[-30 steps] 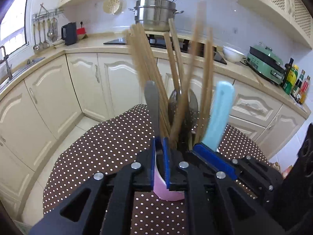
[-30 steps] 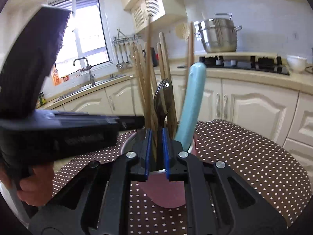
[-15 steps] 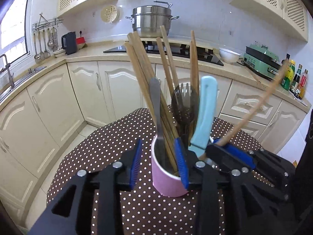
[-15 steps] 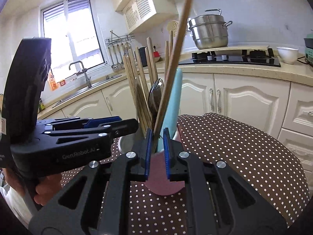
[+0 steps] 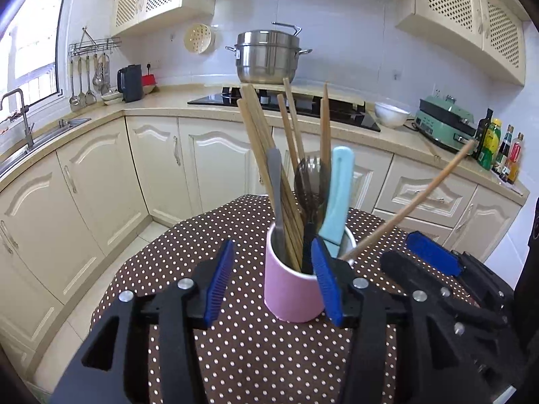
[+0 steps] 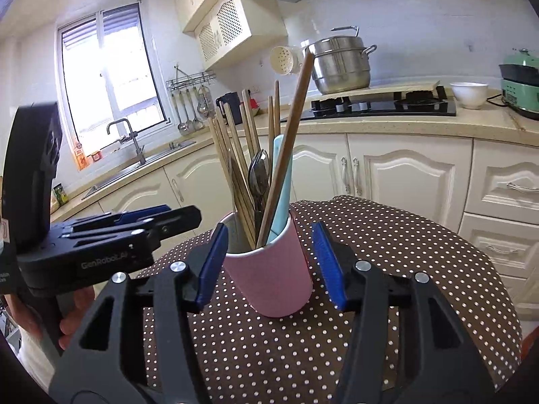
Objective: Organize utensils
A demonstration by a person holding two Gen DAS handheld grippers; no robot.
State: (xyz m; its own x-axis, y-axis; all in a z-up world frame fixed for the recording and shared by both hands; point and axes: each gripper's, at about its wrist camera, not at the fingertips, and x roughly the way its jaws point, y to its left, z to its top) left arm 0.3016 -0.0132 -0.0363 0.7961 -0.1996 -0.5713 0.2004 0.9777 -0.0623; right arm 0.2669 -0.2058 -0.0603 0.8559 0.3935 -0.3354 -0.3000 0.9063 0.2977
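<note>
Left wrist view: brown polka-dot tablecloth [image 5: 235, 353], cream kitchen behind. One pink cup [image 5: 293, 289] on the cloth holds chopsticks [image 5: 269, 168], one blue-handled utensil [image 5: 337, 195]; left gripper [image 5: 274, 286] spread.

Right wrist view: cup between spread right gripper [image 6: 269, 266] fingers, one chopstick [image 6: 286, 148] leaning in it.

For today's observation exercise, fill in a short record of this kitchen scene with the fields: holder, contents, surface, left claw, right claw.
holder: pink cup, upright
contents: wooden chopsticks, one long chopstick leaning apart from the rest, light blue handle, dark spoon, grey metal handle
surface: brown polka-dot tablecloth
left claw: open, holding nothing
right claw: open, holding nothing, a finger either side of the cup
</note>
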